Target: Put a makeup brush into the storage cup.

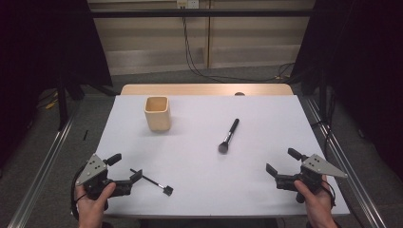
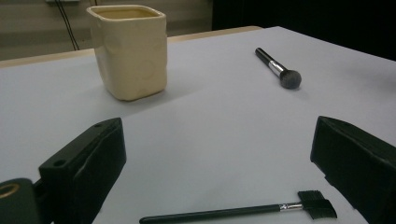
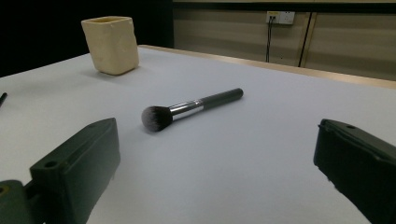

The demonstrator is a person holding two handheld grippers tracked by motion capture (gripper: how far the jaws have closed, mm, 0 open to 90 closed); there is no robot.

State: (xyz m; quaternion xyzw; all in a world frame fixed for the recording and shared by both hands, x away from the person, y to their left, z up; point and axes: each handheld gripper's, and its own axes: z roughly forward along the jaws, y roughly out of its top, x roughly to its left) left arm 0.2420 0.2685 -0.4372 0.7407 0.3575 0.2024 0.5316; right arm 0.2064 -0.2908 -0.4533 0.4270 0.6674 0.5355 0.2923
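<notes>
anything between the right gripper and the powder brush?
Nothing. In the right gripper view, only bare white table lies between the open right gripper and the powder brush; the high view agrees.

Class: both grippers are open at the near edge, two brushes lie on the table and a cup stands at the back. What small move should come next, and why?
Probably ease the left gripper forward and down over the thin brush. Its jaws stand wide open with nothing between them, that brush lies flat just ahead of them, and the cream cup stands empty farther back.
</notes>
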